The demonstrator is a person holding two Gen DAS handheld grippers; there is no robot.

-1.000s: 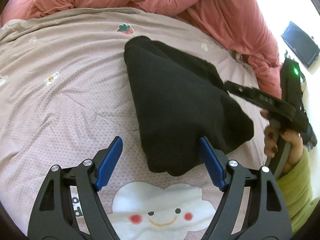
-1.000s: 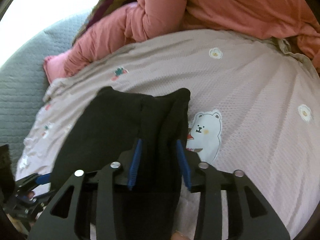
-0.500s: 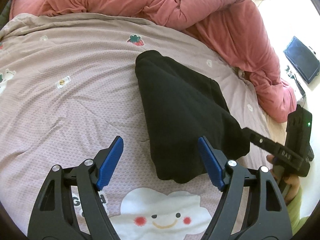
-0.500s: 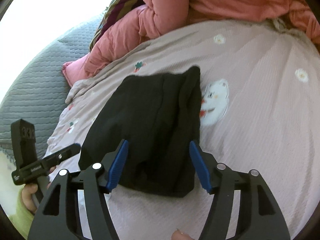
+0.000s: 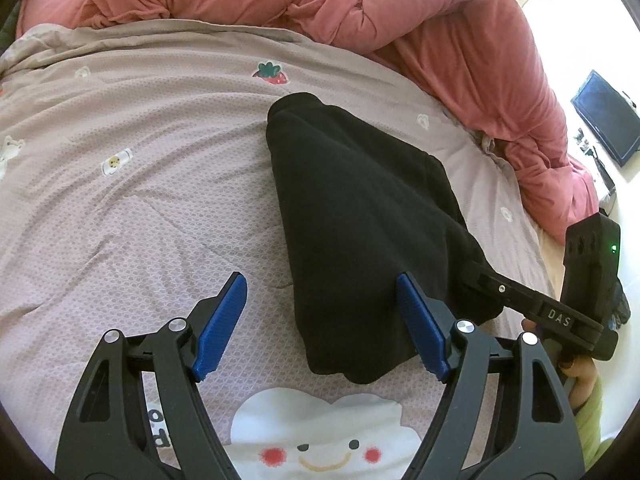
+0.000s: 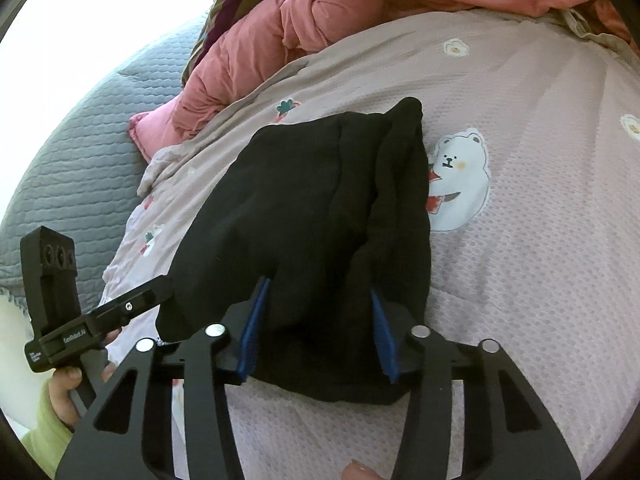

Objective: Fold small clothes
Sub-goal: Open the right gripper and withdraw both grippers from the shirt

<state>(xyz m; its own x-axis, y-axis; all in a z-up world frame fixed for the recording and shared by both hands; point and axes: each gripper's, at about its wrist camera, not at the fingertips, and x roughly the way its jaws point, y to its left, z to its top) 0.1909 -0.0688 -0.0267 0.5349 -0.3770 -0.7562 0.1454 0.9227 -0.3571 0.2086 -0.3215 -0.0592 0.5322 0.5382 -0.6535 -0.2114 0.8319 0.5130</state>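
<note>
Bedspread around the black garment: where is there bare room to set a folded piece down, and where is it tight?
Bare bedspread lies left of the black garment, out to the small cookie print. More lies right of it, past the bear print. It is tight along the pink duvet behind, and near the right claw, its pads either side of the garment's near edge.

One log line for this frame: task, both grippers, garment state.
task: fold small clothes | left gripper: open, beside black garment | right gripper: open, straddling garment edge | garment: folded, flat on bedspread
</note>
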